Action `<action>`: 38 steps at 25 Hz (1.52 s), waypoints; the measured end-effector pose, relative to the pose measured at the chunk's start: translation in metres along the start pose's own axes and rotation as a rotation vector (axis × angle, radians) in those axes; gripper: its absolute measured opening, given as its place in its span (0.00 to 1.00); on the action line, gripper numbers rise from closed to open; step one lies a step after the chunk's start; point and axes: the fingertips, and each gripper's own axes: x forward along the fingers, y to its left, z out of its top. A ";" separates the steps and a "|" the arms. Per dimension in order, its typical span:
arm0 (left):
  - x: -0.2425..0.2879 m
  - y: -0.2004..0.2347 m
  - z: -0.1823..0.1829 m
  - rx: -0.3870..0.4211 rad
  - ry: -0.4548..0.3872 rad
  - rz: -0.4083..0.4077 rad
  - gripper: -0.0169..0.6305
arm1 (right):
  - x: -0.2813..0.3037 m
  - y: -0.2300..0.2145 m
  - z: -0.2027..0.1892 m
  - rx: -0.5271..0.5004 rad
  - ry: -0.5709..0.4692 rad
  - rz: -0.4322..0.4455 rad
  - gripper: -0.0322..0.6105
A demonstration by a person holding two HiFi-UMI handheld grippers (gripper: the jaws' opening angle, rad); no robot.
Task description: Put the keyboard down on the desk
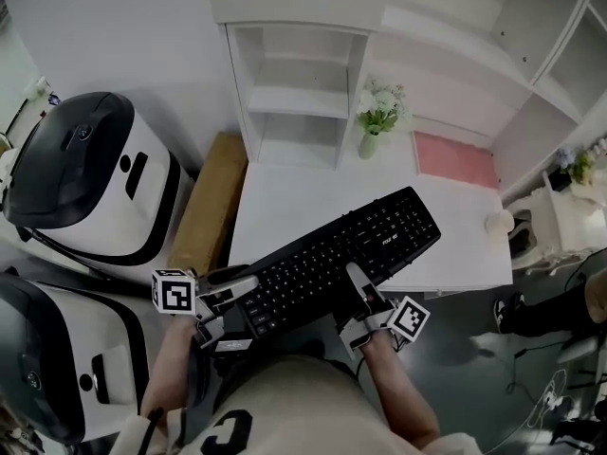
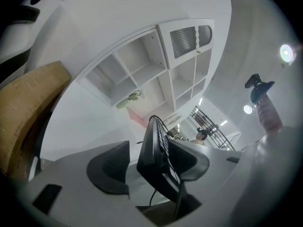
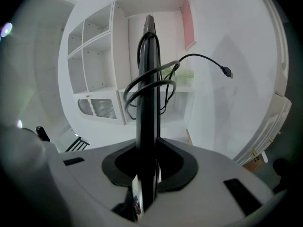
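Observation:
A black keyboard hangs slantwise over the front edge of the white desk, its left part past the desk's edge. My left gripper grips its left end, and my right gripper is shut on its near long edge. In the left gripper view the keyboard stands edge-on in the left gripper, pressed to the right-hand pad, with a sliver of light at the other pad. Seen from the right gripper, the keyboard is clamped upright in the right gripper, and its cable loops loose.
A white shelf unit backs the desk. A vase of flowers and a pink mat sit at the desk's rear, a small white round thing at its right edge. A cardboard box and white-and-black machines stand left.

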 end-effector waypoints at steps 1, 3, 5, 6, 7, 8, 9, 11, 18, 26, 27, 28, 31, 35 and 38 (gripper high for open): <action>0.004 -0.001 -0.003 -0.003 0.000 0.001 0.42 | -0.003 0.000 0.002 0.001 0.003 0.004 0.18; 0.012 -0.004 -0.008 0.000 0.004 0.006 0.42 | -0.010 0.001 0.006 -0.007 0.008 0.010 0.18; 0.018 -0.007 -0.014 0.001 0.015 0.025 0.32 | -0.016 0.000 0.008 -0.020 0.013 0.009 0.18; 0.019 -0.009 -0.018 -0.006 0.022 0.035 0.32 | -0.019 -0.001 0.009 -0.023 0.015 0.008 0.18; 0.020 -0.012 -0.022 -0.018 0.028 0.043 0.31 | -0.022 -0.002 0.009 -0.022 0.017 0.008 0.18; 0.020 -0.013 -0.025 -0.029 0.031 0.051 0.30 | -0.025 -0.003 0.009 -0.020 0.021 0.009 0.18; 0.020 -0.014 -0.027 -0.036 0.033 0.060 0.30 | -0.027 -0.003 0.008 -0.016 0.024 0.010 0.18; 0.021 -0.015 -0.031 -0.040 0.035 0.076 0.29 | -0.030 -0.004 0.009 -0.007 0.026 0.011 0.18; 0.031 -0.009 -0.033 -0.037 0.042 0.051 0.29 | -0.035 -0.012 0.015 -0.012 0.006 -0.003 0.18; 0.036 -0.010 -0.029 -0.060 0.095 -0.074 0.40 | -0.032 -0.003 0.012 -0.065 -0.039 -0.052 0.18; 0.035 -0.005 -0.029 -0.047 0.105 -0.069 0.38 | -0.031 -0.003 0.010 -0.072 -0.045 -0.061 0.18; 0.034 -0.001 -0.029 -0.042 0.114 -0.070 0.37 | -0.029 -0.003 0.008 -0.080 -0.050 -0.068 0.18; 0.030 0.007 -0.027 -0.059 0.127 -0.094 0.35 | -0.025 -0.003 0.002 -0.103 -0.066 -0.087 0.18; 0.028 0.011 -0.021 -0.068 0.145 -0.109 0.33 | -0.023 -0.001 -0.002 -0.105 -0.088 -0.112 0.18; 0.028 0.016 -0.019 -0.068 0.178 -0.114 0.32 | -0.022 -0.003 -0.005 -0.111 -0.109 -0.131 0.18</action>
